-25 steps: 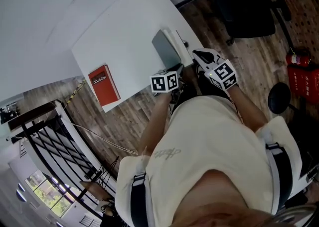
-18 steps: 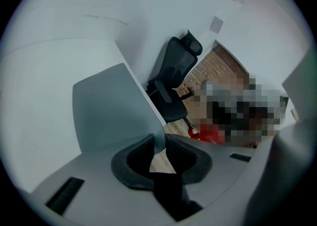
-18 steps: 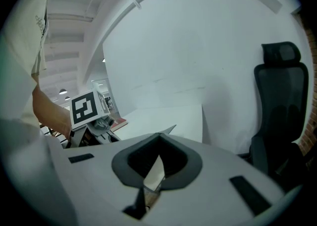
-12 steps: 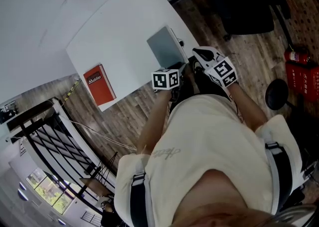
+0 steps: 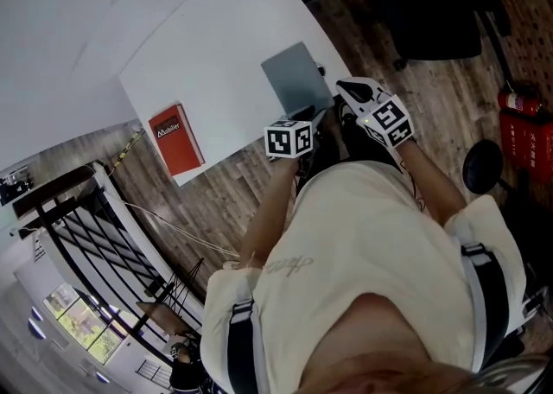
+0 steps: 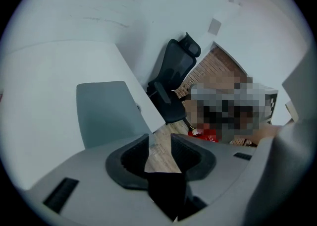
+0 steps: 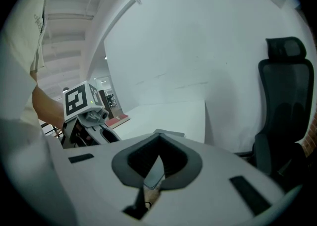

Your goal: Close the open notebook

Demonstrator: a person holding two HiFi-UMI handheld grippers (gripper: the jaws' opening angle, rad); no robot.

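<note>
The grey notebook (image 5: pixel 296 79) lies shut and flat on the white table (image 5: pixel 199 64), close to its near edge. In the left gripper view the notebook (image 6: pixel 106 113) sits just ahead and to the left of the jaws. My left gripper (image 5: pixel 309 117) hangs at the notebook's near edge; its jaws (image 6: pixel 159 143) are opening and only floor shows between them. My right gripper (image 5: pixel 347 92) is by the notebook's right side, off the table edge. Its fingertips (image 7: pixel 158 138) meet, with nothing held, and a grey strip of the notebook (image 7: pixel 154 173) shows below them.
A red book (image 5: pixel 176 140) lies at the table's left corner. A black office chair (image 5: pixel 432 12) stands on the wooden floor to the right of the table, with a red fire extinguisher (image 5: pixel 518 107) beyond it. A white wall runs behind the table.
The notebook's raised cover has come down flat, so the notebook is now shut. The left gripper's jaws have spread apart. Both hands have stayed about where they were.
</note>
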